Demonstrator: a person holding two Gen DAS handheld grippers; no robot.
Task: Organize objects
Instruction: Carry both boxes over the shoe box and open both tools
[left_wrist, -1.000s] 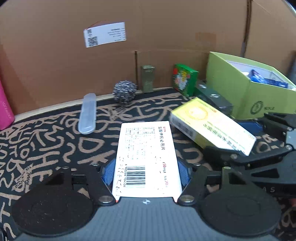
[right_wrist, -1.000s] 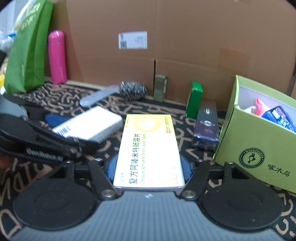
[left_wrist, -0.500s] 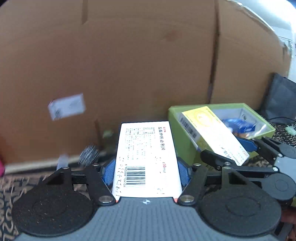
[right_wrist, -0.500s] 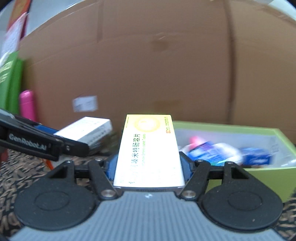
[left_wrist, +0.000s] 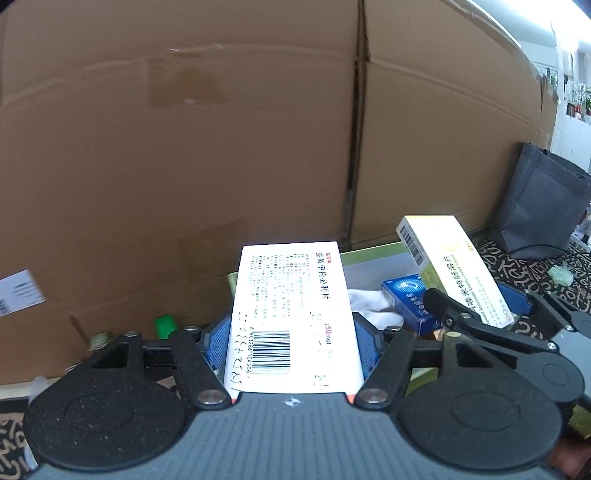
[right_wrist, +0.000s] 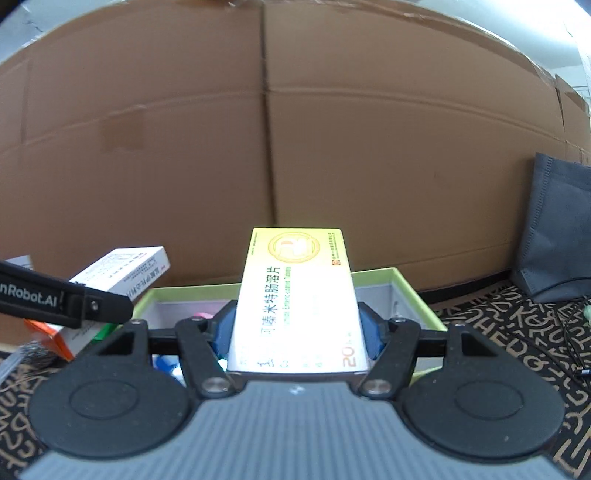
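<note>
My left gripper (left_wrist: 291, 336) is shut on a white medicine box (left_wrist: 291, 314) with a barcode, its blue pads pressing both long sides. My right gripper (right_wrist: 295, 332) is shut on a yellow medicine box (right_wrist: 295, 295) in the same way. Both boxes hang above the open green box (right_wrist: 406, 295), which holds a blue packet (left_wrist: 410, 299) and white cloth (left_wrist: 373, 306). In the left wrist view the yellow medicine box (left_wrist: 454, 273) and right gripper (left_wrist: 480, 314) appear at right. In the right wrist view the white medicine box (right_wrist: 122, 273) shows at left.
A tall cardboard wall (left_wrist: 221, 147) stands close behind the green box. A dark grey bag (right_wrist: 557, 229) leans at the right on the patterned mat (right_wrist: 517, 332). A small green box (left_wrist: 165, 325) and a steel scourer (right_wrist: 33, 352) lie low at the left.
Both grippers rose off the patterned mat and swung right, carrying their boxes over the green box. The scourer, pink bottle and plastic case slid out of view to the left.
</note>
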